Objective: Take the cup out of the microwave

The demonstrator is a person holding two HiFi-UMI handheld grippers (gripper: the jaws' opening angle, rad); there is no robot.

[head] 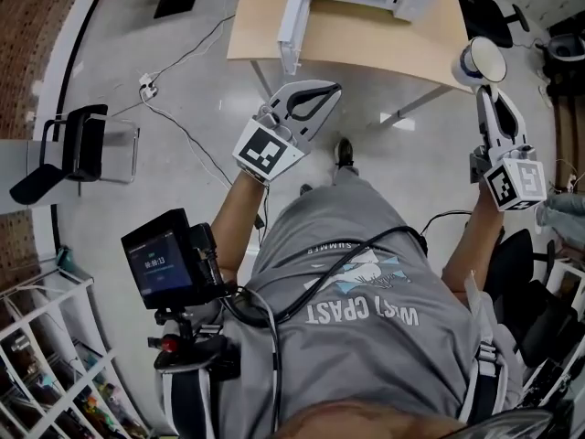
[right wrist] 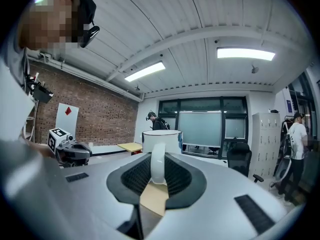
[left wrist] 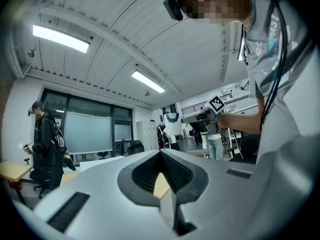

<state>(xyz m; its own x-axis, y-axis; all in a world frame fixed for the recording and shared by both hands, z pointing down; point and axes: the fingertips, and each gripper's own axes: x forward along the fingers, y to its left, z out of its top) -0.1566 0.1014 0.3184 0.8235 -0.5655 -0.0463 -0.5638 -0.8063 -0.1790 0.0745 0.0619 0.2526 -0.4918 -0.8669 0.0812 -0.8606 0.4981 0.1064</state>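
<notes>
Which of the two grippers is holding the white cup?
The right gripper: its jaws grip the white cup by the handle. The left gripper has its jaws together with nothing between them.
</notes>
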